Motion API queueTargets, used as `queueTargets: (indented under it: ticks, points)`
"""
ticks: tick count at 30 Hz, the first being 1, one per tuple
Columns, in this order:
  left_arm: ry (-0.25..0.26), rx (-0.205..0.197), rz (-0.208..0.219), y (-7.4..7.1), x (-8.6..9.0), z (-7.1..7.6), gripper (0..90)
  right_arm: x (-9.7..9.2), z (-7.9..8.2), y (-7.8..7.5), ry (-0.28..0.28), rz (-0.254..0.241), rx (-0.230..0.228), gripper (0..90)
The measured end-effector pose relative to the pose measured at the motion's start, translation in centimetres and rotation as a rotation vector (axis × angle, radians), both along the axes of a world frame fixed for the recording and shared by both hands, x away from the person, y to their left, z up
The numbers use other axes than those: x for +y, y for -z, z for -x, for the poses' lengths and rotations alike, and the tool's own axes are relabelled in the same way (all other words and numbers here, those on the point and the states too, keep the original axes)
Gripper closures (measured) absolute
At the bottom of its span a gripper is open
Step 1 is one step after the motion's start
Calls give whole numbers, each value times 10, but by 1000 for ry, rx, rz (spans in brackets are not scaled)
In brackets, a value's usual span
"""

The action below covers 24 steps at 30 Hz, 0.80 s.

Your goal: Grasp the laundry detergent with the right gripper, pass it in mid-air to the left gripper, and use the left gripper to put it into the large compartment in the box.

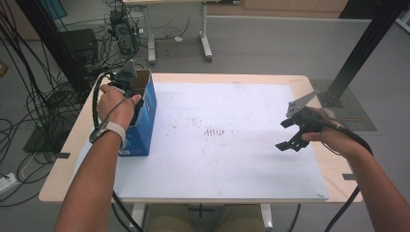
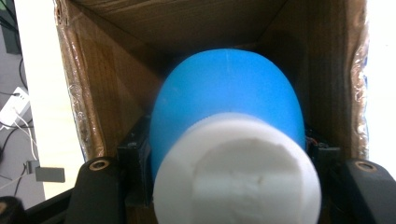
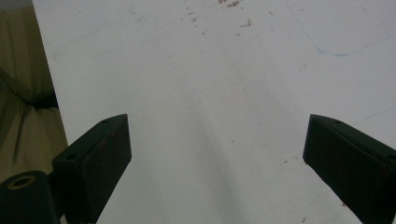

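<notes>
white tabletop (image 1: 232, 159) bore a cardboard box (image 1: 145, 116); inside it the left tongs (image 2: 224, 158) clamped a blue bottle (image 2: 224, 98), which could snag the box's wall, right tongs (image 1: 292, 133) agape beside.

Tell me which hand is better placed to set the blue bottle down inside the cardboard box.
Left. The left gripper is shut on the blue bottle and already points into the cardboard box. The right gripper hangs open over the white mat, far across the table.
</notes>
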<state>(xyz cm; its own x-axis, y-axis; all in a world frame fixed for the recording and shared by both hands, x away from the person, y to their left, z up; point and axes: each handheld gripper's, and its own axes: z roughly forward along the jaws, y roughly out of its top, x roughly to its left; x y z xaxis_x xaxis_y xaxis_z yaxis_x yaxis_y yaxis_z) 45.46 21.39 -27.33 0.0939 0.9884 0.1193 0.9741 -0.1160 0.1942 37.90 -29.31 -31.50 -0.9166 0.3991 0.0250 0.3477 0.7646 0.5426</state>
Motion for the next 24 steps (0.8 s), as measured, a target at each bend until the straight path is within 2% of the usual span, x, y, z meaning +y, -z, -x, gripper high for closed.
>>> queueTargets:
  ticks: [24]
  points:
    - [28,-4,3,0,2,-1,358,1,2,1,-1,10,9,79]
